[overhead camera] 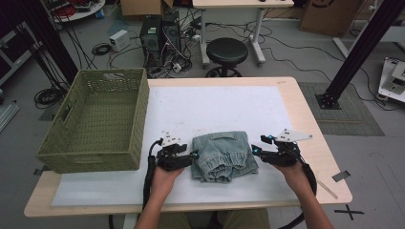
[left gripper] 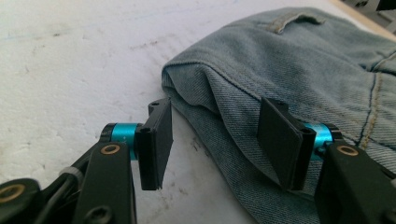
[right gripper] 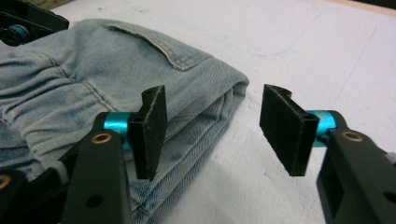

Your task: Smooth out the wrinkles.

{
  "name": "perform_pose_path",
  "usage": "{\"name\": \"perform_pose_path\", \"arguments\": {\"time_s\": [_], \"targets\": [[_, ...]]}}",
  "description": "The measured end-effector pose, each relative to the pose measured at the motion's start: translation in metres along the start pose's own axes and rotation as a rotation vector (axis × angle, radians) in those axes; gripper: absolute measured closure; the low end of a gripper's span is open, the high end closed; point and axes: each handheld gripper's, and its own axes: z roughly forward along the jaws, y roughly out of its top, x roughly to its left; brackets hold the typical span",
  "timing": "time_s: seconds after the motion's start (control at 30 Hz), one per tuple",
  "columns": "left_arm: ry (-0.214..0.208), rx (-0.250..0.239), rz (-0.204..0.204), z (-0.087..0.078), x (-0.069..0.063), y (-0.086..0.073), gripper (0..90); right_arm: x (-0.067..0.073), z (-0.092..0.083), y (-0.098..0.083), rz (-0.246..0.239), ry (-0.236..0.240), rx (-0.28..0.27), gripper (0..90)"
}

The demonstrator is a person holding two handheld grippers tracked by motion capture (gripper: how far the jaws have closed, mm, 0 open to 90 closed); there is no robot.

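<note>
A folded pair of light blue jeans lies on the white mat near the table's front edge. My left gripper is at the bundle's left edge and my right gripper at its right edge, both held low and pointing inward. In the left gripper view, the left gripper has its jaws apart around the folded denim edge, one pad over the cloth and one over the mat. In the right gripper view, the right gripper straddles the other folded edge the same way, with a gap at the pads.
A green woven basket stands empty at the table's left, overhanging its side. The white mat stretches behind the jeans. Beyond the table are a black stool, computer towers and cables on the floor.
</note>
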Motion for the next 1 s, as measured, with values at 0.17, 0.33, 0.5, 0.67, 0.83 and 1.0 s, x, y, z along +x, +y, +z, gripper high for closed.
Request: {"name": "perform_pose_path", "arguments": {"time_s": [0.17, 0.33, 0.5, 0.67, 0.83, 1.0], "targets": [[-0.005, 0.035, -0.018, 0.002, 0.000, 0.001, 52.0, 0.003, 0.008, -0.002, -0.008, -0.006, 0.073, 53.6], [-0.003, 0.025, -0.037, 0.000, -0.003, 0.001, 55.7, 0.007, 0.022, -0.006, 0.000, 0.006, 0.165, 57.9], [-0.020, 0.007, -0.028, -0.008, 0.001, -0.004, 57.8, 0.012, 0.028, -0.007, -0.016, 0.018, 0.195, 59.6], [-0.033, 0.044, 0.005, -0.004, -0.002, -0.006, 68.5, 0.012, 0.028, -0.006, -0.011, 0.015, 0.196, 59.6], [-0.006, 0.085, 0.041, 0.006, -0.007, -0.006, 64.9, 0.013, 0.030, -0.007, -0.014, 0.016, 0.205, 58.3], [0.035, 0.096, 0.053, 0.013, -0.014, -0.003, 67.3, 0.015, 0.033, -0.008, -0.027, 0.004, 0.222, 58.6]]}}
